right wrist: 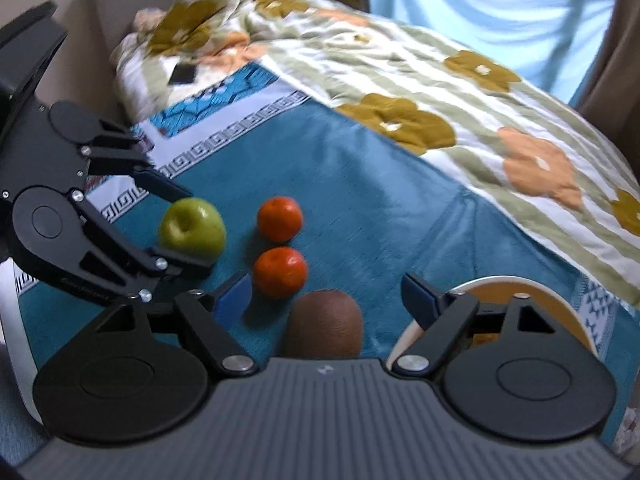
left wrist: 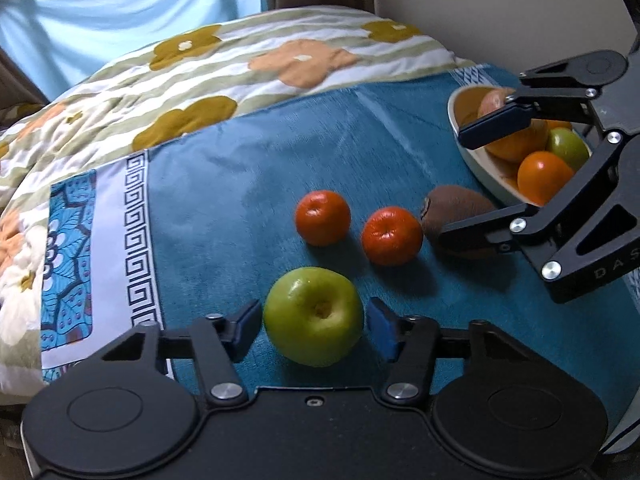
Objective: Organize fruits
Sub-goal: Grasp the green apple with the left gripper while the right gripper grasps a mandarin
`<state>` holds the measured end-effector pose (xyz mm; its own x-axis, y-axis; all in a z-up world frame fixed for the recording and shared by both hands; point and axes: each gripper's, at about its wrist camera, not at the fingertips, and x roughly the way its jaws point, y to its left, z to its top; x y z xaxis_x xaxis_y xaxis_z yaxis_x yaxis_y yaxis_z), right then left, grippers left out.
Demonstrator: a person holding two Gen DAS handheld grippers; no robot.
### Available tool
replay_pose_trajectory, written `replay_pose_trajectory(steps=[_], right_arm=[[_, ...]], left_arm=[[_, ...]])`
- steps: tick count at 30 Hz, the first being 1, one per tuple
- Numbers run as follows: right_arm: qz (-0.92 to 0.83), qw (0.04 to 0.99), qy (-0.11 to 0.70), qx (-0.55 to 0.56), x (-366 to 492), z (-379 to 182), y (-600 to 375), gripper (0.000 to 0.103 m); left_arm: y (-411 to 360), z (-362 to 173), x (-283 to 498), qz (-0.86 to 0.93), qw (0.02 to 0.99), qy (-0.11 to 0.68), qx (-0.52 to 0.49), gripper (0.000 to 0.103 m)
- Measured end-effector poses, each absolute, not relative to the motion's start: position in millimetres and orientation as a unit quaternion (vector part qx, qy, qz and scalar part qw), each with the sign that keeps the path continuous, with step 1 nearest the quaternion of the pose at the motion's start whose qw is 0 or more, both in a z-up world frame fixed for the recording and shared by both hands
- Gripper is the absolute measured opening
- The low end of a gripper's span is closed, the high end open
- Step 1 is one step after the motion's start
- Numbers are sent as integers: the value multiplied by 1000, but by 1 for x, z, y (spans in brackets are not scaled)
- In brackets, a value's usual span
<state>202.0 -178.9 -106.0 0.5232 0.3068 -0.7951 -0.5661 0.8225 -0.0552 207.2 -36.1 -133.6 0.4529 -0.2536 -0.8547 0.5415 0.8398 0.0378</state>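
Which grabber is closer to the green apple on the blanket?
Left. The left gripper has its open fingers on either side of the green apple. The right gripper is farther off, open around the kiwi.

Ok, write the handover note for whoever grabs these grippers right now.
Left gripper: open, pads either side of the green apple, not clamped.
Right gripper: open, empty, kiwi between its fingers.
Still on the teal blanket: apple, kiwi, two tangerines.
Done: the bowl already holds several fruits.
Left: move those four into the bowl.
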Motion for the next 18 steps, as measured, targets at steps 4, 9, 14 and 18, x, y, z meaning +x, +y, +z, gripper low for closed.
replay_pose_trajectory(steps=[4, 9, 14, 18], right_arm=[[264, 852, 423, -160, 206, -113, -174, 87], [282, 843, 424, -175, 210, -119, -165, 80], [298, 836, 421, -188, 212, -123, -157, 74], [308, 831, 424, -187, 216, -128, -153, 69]], left_arm=[[-34, -135, 208, -242, 838, 464, 153, 58], [-33, -135, 208, -242, 839, 463, 154, 57], [-29, -134, 208, -234, 841, 463, 155, 57], [-27, -134, 208, -227, 842, 465, 153, 57]])
